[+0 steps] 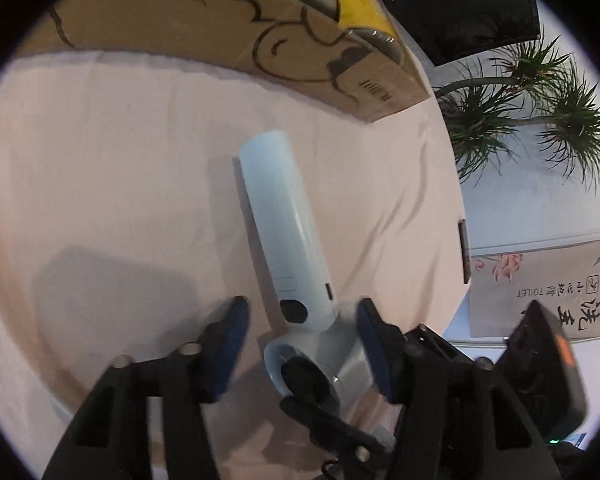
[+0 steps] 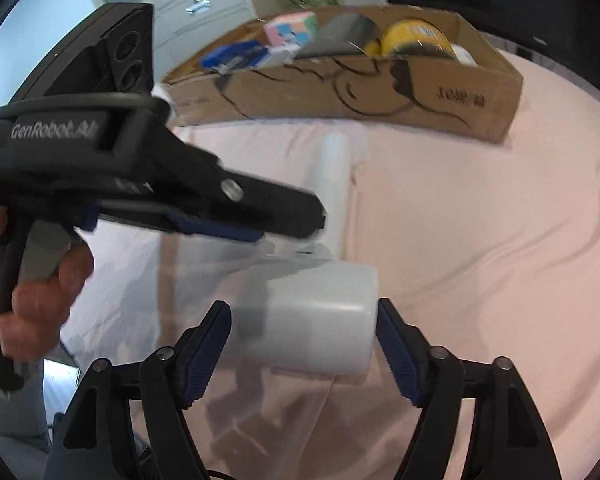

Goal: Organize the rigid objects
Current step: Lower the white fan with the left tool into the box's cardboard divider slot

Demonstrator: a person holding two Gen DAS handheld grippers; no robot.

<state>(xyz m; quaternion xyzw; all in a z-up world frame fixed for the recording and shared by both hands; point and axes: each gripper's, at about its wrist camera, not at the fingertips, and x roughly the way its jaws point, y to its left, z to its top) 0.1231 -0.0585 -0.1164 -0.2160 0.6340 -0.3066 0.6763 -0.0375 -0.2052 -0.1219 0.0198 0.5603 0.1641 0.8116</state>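
Pale blue hair dryer [image 1: 284, 232] lying on the pink-clothed worktop [image 1: 100, 140], centre of the left wrist view, handle running up toward the cardboard box [image 1: 220, 28] along the top edge. Barrel low in frame, between the fingers of the left gripper [image 1: 302, 308]: spread wide, one pad close against the barrel's side, the other well apart from it. In the right wrist view, the same barrel bottom centre inside the right gripper [image 2: 302, 310], also spread apart and clamped on nothing.

Probably best to commit one gripper only. Centre the barrel so both pads meet it squarely, close firmly since smooth round plastic likely slips, then lift level and carry toward the box, already holding a yellow tape roll [image 2: 416, 38] and a blue stapler [image 2: 236, 58].

Hard to make out:
- motion blur over the barrel and handle in the right wrist view
- whether the nearer pads actually touch
- free space in the box, rim cut off at the top in the left wrist view
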